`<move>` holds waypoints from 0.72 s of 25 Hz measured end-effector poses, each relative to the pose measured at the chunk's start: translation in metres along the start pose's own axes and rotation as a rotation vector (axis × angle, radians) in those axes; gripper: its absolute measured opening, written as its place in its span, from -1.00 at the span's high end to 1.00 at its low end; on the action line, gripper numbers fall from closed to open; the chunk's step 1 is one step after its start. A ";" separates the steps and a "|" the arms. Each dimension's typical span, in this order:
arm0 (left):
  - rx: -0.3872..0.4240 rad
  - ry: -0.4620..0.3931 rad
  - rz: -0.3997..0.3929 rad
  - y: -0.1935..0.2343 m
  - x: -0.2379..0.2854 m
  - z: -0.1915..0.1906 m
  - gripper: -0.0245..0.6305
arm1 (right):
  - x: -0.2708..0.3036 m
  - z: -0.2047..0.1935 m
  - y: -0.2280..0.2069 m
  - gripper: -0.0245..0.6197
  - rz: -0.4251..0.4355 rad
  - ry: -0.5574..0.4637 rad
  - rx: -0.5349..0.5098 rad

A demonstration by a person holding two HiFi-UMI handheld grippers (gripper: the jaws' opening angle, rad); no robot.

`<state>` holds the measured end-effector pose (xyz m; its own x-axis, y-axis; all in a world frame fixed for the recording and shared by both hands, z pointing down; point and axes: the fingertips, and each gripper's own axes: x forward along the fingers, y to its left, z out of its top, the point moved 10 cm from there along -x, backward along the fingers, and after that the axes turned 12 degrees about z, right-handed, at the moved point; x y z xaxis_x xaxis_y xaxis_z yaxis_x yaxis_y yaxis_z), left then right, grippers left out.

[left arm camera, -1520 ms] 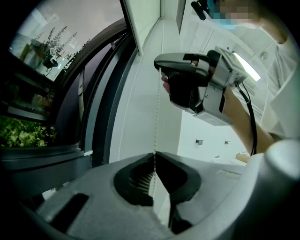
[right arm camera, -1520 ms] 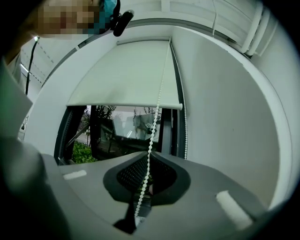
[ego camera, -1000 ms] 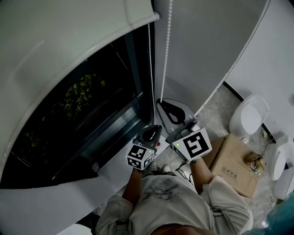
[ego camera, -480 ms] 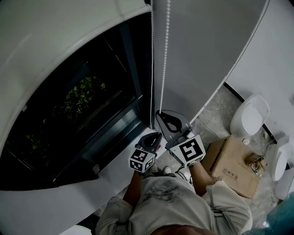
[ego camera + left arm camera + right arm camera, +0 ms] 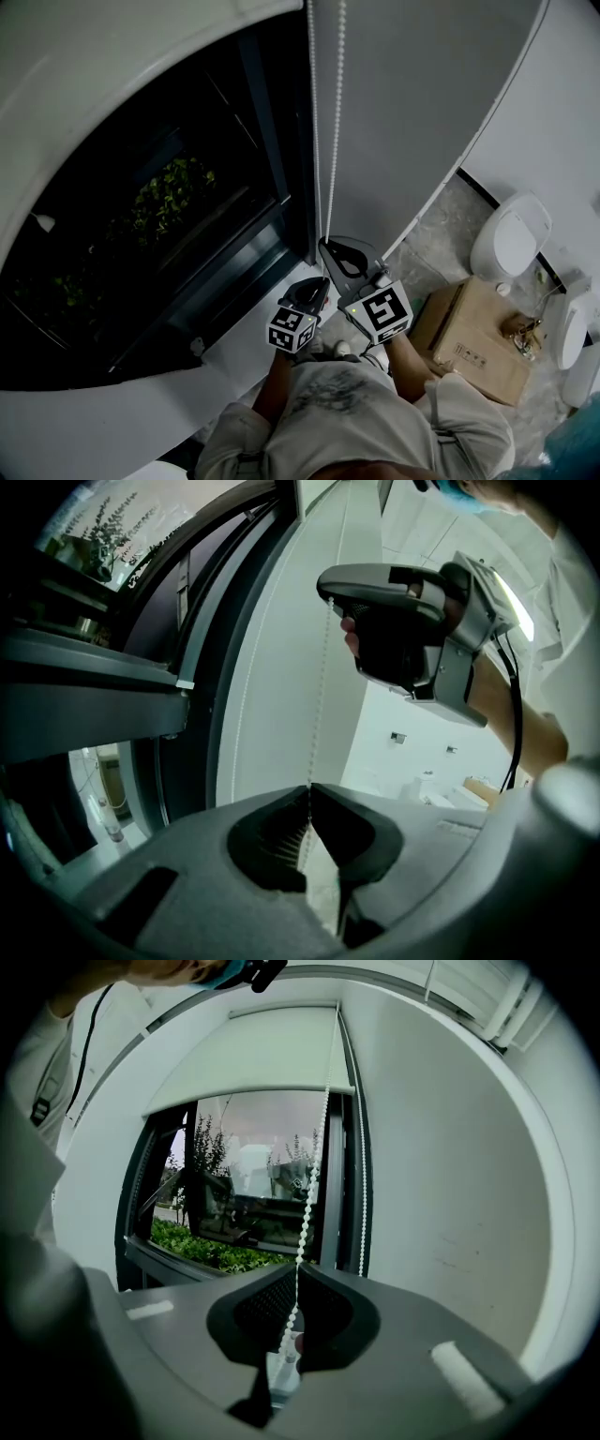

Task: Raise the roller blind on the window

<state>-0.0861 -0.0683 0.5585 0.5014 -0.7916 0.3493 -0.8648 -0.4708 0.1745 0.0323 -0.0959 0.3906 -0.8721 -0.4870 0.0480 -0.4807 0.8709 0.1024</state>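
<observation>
Dim washroom space surrounds a dark-framed window [image 5: 187, 216] with green plants outside; pale fixtures [image 5: 506, 234] and a box [image 5: 473, 337] sit on the floor off to the right. In the right gripper view the blind [image 5: 253, 1058] covers only the upper part of the glass, so by my reading the raise is well under way but not finished.

A bead chain [image 5: 335, 112] hangs in two strands beside the window's right frame. The right gripper [image 5: 326, 244] is the higher of the two, its jaws pressed together on the chain [image 5: 309, 1185], which rises from its tips [image 5: 296, 1274] toward the blind's right end; the second strand [image 5: 362, 1194] hangs free just beside the frame. The left gripper [image 5: 322, 279] sits just below and to the left, close to the sill. Its jaws are likewise closed, with the chain [image 5: 319, 696] pinched at the tips [image 5: 307, 789].

From the left gripper view that strand appears to run straight up to the right gripper [image 5: 328, 591], though I cannot tell for certain that both hold the same strand.

Stacking the grippers low on the chain suits a hand-over-hand pull: one clamps while the other releases and reaches higher. Both sit near the bottom of their reach, so a fresh, higher grip seems due next. Thin beads could slip if either one loosens early.
</observation>
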 end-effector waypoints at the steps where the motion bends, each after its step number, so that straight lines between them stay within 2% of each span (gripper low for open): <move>1: 0.000 0.006 0.001 0.000 0.001 -0.003 0.86 | 0.000 -0.003 0.001 0.88 0.001 0.009 0.003; 11: -0.012 0.038 0.015 0.003 0.008 -0.035 0.86 | 0.000 -0.031 0.010 0.88 0.018 0.076 0.015; 18: -0.001 0.033 -0.001 0.000 0.000 -0.043 0.85 | -0.002 -0.038 0.013 0.88 0.013 0.093 0.009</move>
<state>-0.0869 -0.0510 0.5978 0.5009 -0.7778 0.3797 -0.8645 -0.4710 0.1756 0.0313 -0.0857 0.4293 -0.8661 -0.4793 0.1416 -0.4705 0.8775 0.0927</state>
